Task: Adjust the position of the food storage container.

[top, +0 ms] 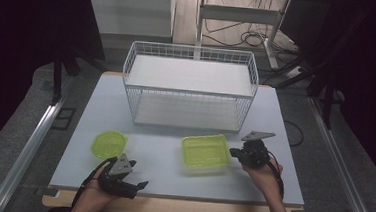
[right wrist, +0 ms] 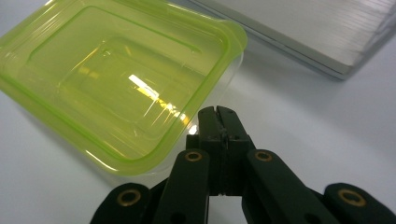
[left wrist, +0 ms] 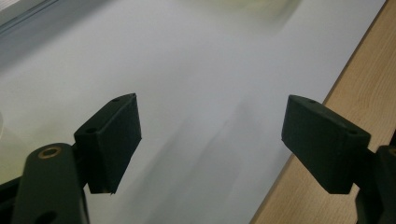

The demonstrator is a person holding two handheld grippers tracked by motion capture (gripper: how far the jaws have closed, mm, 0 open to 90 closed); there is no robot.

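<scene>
A rectangular clear container with a yellow-green lid (top: pixel 205 151) (right wrist: pixel 116 79) lies on the white tabletop in front of the wire basket. My right gripper (top: pixel 233 152) (right wrist: pixel 218 112) is shut, with nothing between its pads, and its tip sits right at the lid's right edge. A round yellow-green container (top: pixel 109 144) stands to the left. Just below it, near the table's front edge, my left gripper (top: pixel 140 185) (left wrist: pixel 212 140) is open over bare tabletop, with nothing between its fingers.
A white wire basket (top: pixel 190 86) with two levels stands at the back middle of the table (top: pixel 283 143). The wooden front edge (left wrist: pixel 355 93) runs close beside the left gripper. Metal rails flank the table on both sides.
</scene>
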